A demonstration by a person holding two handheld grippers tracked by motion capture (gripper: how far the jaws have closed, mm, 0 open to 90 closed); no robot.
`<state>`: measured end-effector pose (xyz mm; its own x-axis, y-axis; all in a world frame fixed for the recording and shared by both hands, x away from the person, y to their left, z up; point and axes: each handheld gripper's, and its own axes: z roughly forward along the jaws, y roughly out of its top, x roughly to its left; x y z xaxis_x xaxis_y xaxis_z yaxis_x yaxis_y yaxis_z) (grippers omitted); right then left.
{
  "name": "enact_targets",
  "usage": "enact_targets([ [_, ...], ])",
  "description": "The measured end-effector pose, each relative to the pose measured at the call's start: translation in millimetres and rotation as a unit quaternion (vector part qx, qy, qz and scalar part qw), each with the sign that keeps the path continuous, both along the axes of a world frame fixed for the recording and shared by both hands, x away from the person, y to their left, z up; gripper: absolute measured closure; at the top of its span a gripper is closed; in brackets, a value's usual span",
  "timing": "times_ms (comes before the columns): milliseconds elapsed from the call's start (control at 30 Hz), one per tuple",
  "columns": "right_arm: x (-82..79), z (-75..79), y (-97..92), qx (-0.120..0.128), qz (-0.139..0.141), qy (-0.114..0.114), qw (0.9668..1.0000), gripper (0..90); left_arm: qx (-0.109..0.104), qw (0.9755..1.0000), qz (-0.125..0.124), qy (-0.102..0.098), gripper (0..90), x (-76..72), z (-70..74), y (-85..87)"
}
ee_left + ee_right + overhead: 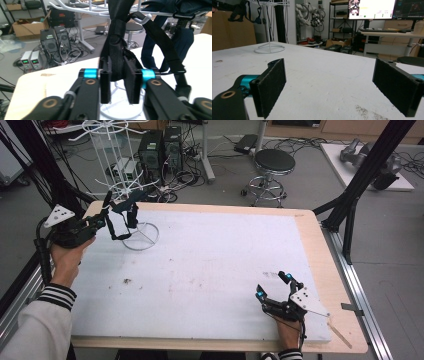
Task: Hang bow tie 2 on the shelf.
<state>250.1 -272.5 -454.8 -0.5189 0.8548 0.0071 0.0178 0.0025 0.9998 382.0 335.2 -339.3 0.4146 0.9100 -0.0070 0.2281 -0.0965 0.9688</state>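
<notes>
Holding the limp black strap (117,50) between my left claw (119,86) pads (right claw (329,82) gapes empty), I'd pinch its doubled fold, soft and light.

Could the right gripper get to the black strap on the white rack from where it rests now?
Probably, but only after a long move. The right gripper sits open near the table's near right edge; the black strap hangs on the white rack at the far left. The surface between looks bare, though the left gripper already straddles the strap.
</notes>
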Motion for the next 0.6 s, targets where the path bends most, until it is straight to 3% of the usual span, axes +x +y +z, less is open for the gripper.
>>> enact_targets([
  [167,0.2,-0.1,-0.4,0.005,-0.001,0.001,1.0,10.9,0.007,1.0,-0.003,-0.002,44.8,-0.2,-1.4,0.1],
  [333,0.3,-0.1,-0.4,0.004,-0.001,0.001,1.0,11.0,0.002,0.9995,-0.024,0.02,15.3,-1.1,-3.5,3.9],
  [600,0.5,-0.1,-0.5,0.003,-0.001,0.002,1.0,11.0,0.009,0.9981,-0.061,-0.006,13.5,-20.7,-6.7,3.8],
])
